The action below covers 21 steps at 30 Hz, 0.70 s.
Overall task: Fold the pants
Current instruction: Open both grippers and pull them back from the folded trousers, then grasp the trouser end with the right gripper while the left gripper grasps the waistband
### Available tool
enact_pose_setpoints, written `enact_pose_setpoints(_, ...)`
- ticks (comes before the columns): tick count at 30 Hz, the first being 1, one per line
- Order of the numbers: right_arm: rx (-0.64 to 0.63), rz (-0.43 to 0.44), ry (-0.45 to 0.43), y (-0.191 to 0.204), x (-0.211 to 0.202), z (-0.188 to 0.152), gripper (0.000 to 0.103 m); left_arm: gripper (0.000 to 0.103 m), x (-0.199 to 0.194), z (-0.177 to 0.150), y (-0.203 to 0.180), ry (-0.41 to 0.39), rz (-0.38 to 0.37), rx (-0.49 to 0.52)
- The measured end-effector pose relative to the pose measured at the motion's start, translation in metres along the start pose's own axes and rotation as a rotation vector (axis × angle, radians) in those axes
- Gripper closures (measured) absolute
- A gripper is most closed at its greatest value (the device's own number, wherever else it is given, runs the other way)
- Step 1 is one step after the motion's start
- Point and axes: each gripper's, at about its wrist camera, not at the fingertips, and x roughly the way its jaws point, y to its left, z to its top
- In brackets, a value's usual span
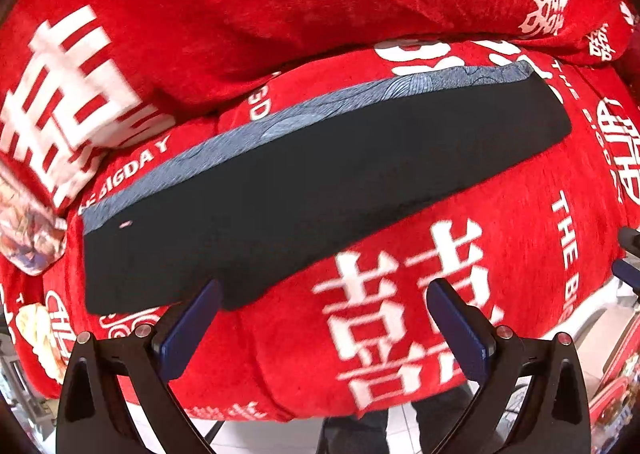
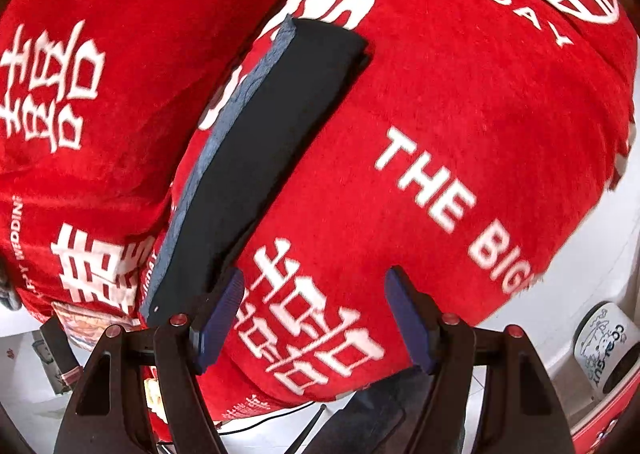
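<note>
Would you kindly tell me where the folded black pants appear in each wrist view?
Left wrist: black pants lie as a long strip across the middle, rising rightward.
Right wrist: pants run from lower left up to centre top.
Shared landmark: the grey-blue patterned edge along one side.

The pants lie folded lengthwise on the blanket, close to its rear edge, where the cushion rises just behind them.
</note>
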Motion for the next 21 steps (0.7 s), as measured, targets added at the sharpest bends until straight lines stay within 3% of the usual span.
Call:
enact_pose_setpoints(10, 0.01, 0.123, 0.041, -0.009, 0.048, 0.083, 0.027, 0.0, 0.057, 0.06, -0.041, 0.001, -0.004, -0.061)
enact_pose_setpoints(15, 0.0, 0.181, 0.044, -0.016, 0.078, 0.112, 0.027, 0.0, 0.081, 0.08, -0.046, -0.036, 0.007, -0.102)
enact_pose_setpoints(17, -0.002, 0.193, 0.032, -0.02, 0.089, 0.123, 0.033, 0.0, 0.088, 0.087, -0.048, -0.058, 0.011, -0.107)
enact_pose_setpoints(19, 0.0, 0.198, 0.006, -0.027, 0.095, 0.134, 0.048, 0.0, 0.092, 0.093, -0.051, -0.095, 0.02, -0.112)
enact_pose_setpoints(21, 0.01, 0.22, 0.0, -0.031, 0.1, 0.14, 0.05, 0.0, 0.096, 0.099, -0.054, -0.13, 0.02, -0.114)
